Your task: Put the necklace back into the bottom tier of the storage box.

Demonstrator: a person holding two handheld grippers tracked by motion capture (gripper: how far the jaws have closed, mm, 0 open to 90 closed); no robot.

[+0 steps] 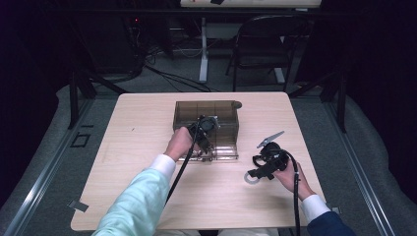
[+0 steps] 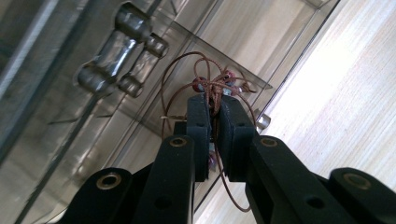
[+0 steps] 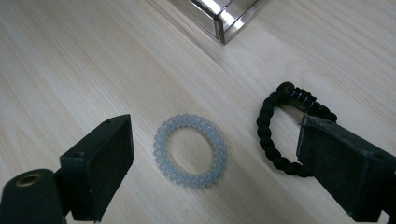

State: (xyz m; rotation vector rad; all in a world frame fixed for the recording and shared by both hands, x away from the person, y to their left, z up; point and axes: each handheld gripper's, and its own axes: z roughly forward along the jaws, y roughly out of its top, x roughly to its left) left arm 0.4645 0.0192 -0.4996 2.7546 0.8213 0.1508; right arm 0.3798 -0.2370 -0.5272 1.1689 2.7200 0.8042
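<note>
Brown cord bracelet (image 2: 212, 88) sits pinched in your left gripper (image 2: 212, 109) over the clear organizer box (image 1: 206, 112). Your right gripper (image 3: 212, 154) is spread wide above the pale coil ring (image 3: 190, 150) on the bench (image 3: 70, 70), black bracelet (image 3: 271, 140) just beside.

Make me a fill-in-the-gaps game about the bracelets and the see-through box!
1. The left gripper is shut on a tangled brown ____ with beads.
2. The pale coiled ring lies between the right gripper's ____ jaws.
3. The braided bracelet beside it is ____ in colour.
4. The clear box stands on a ____ table.

Missing words: cord; open; black; wooden
</note>
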